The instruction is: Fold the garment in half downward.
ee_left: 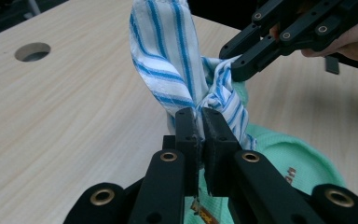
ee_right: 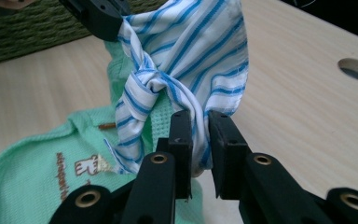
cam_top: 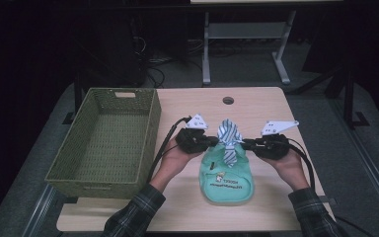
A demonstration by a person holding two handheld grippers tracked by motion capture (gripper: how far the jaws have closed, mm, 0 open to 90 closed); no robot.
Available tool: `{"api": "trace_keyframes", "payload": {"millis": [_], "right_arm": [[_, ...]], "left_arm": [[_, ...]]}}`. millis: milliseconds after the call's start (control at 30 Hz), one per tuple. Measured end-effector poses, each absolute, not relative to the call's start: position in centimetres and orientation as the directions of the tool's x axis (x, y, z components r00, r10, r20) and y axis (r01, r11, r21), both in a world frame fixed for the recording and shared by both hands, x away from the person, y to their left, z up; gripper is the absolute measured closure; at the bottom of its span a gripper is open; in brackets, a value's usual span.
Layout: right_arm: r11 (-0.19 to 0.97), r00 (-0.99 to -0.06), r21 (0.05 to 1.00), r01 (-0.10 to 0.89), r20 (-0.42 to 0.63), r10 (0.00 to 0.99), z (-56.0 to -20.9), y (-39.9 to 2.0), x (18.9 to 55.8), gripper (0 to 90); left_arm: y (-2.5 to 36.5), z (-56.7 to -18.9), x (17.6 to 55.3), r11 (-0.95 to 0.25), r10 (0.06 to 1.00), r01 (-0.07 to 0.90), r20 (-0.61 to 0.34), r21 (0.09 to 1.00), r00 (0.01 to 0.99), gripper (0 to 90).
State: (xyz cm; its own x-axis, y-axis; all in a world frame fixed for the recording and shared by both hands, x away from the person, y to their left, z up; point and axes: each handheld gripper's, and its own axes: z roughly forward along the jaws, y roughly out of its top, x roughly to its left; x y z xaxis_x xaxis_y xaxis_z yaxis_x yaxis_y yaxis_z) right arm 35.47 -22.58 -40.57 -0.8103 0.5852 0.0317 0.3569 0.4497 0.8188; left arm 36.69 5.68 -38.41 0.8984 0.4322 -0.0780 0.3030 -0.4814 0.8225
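Observation:
A mint-green garment [cam_top: 227, 180] with a small printed logo lies flat on the wooden table. Its white and blue striped cloth straps [cam_top: 229, 140] are knotted and stand up above its far end. My left gripper [ee_left: 200, 116] is shut on one striped strap [ee_left: 168, 56] just left of the knot. From the opposite side, my right gripper [ee_right: 199, 121] pinches the other striped strap [ee_right: 200, 46] between its jaws. In the high view the left gripper [cam_top: 216, 142] and right gripper [cam_top: 244, 144] face each other across the knot, each held in a hand.
A green woven basket [cam_top: 150, 133] stands on the left part of the table, close to my left hand. The table has a round cable hole [cam_top: 228, 100] near its far edge. Bare wood [cam_top: 271, 108] lies beyond and to the right of the garment.

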Motion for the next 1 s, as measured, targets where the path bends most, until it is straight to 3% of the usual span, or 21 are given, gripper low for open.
{"api": "trace_keyframes", "payload": {"millis": [633, 1000], "right_arm": [[0.473, -0.848, 0.796, 0.378, 0.092, 0.522, -42.7, -22.4, 31.2, 76.7], [0.497, -0.858, 0.766, 0.409, 0.137, 0.496, -44.0, -22.3, 29.2, 71.9]], "left_arm": [[6.9, -41.2, 33.5, -0.488, 0.362, 0.374, -0.207, 0.789, 0.909, 83.3], [7.0, -43.1, 31.6, -0.508, 0.326, 0.418, -0.281, 0.753, 0.902, 76.4]]}}
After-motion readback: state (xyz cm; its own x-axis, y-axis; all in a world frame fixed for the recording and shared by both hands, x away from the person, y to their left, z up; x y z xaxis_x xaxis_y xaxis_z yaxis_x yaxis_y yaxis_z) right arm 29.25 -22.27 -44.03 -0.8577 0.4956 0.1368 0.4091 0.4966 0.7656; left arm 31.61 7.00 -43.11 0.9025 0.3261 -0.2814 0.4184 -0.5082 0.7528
